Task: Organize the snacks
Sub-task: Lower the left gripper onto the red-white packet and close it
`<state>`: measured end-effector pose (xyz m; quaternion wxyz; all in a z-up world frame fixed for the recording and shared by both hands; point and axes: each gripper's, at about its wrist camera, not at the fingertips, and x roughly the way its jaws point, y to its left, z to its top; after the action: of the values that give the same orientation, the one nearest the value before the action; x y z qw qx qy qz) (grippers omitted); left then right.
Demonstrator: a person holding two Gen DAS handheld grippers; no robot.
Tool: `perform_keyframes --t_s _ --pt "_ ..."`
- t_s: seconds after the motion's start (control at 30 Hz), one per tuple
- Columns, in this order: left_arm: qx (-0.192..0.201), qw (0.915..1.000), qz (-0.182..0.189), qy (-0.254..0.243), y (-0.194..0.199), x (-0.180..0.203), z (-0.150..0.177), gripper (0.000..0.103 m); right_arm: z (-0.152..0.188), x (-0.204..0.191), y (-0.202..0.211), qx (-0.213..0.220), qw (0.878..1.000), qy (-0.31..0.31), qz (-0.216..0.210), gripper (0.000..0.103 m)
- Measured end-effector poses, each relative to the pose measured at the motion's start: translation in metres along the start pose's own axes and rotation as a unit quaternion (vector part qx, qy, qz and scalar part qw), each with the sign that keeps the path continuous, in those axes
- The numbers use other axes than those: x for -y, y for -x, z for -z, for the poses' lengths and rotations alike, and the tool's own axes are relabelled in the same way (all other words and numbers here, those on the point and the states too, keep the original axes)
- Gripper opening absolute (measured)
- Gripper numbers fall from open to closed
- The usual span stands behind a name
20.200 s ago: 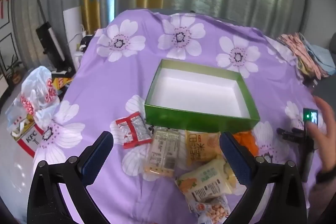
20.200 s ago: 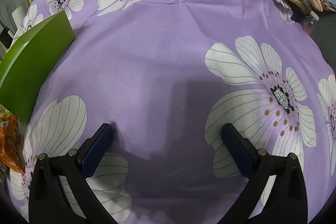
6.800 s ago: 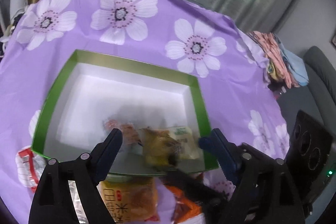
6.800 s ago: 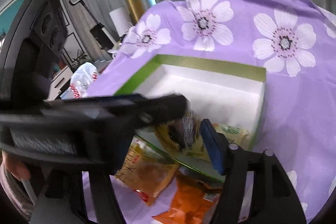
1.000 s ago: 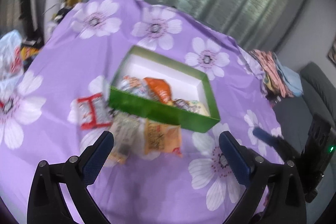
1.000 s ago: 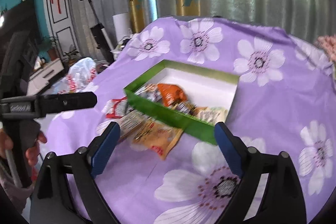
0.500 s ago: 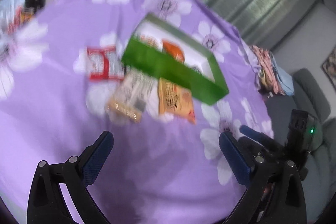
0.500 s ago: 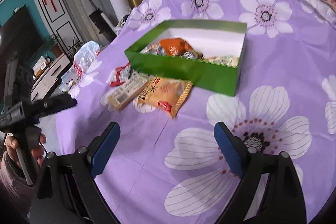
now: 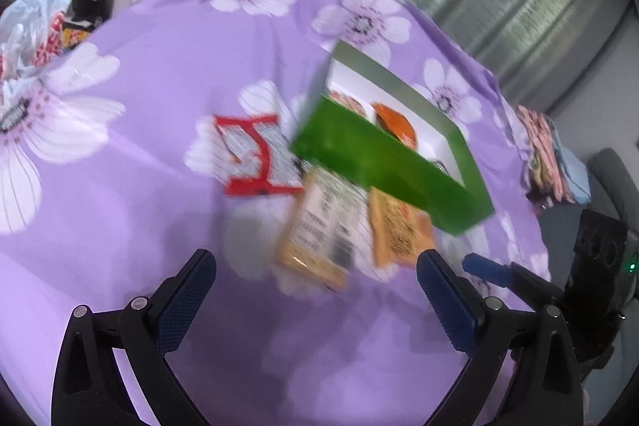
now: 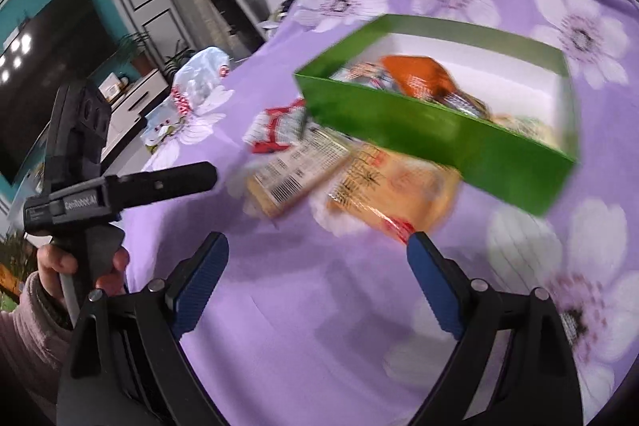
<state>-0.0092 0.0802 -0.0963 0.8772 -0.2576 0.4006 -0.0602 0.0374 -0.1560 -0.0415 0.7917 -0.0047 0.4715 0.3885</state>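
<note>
A green box (image 9: 383, 162) with white inside stands on the purple flowered cloth (image 9: 159, 106); an orange pack (image 9: 395, 124) and other snacks lie in it. Three packets lie on the cloth before it: a red-and-white one (image 9: 255, 154), a beige one (image 9: 323, 226) and a yellow-orange one (image 9: 399, 226). My left gripper (image 9: 313, 262) is open just short of the beige packet, holding nothing. My right gripper (image 10: 316, 242) hangs over bare cloth near the yellow-orange packet (image 10: 395, 186); its jaws are closing slightly and nothing is between them. Both views are blurred.
A white plastic bag (image 9: 32, 26) sits at the cloth's left edge. Folded clothes (image 9: 547, 154) lie at the far right beside a grey seat. A person's hand (image 10: 60, 262) holds the left gripper's handle. A TV (image 10: 48, 66) and curtains stand behind.
Both grippers have sunk toward the cloth and drawn nearer the three loose packets. The box and packets look larger in both views.
</note>
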Motion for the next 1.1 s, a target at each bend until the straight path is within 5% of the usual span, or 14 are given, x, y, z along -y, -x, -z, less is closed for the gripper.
perform_keyframes --t_s 0.2,0.4,0.63,1.1 --pt "0.012 0.9998 -0.017 0.006 -0.009 -0.024 -0.023 0.100 -0.034 -0.022 -0.049 -0.018 0.999 0.050 -0.014 0.076" --pt "0.016 0.9995 -0.025 0.014 -0.027 -0.029 -0.039 0.087 -0.064 -0.030 -0.091 -0.040 0.995 0.091 -0.007 0.066" --pt "-0.001 0.9994 -0.034 0.000 -0.046 -0.032 -0.049 0.082 -0.078 -0.031 -0.126 -0.072 0.991 0.115 -0.012 0.063" --pt "-0.027 0.9990 -0.014 0.031 -0.064 -0.053 -0.053 0.038 -0.082 -0.038 -0.152 -0.097 0.986 0.136 -0.026 0.052"
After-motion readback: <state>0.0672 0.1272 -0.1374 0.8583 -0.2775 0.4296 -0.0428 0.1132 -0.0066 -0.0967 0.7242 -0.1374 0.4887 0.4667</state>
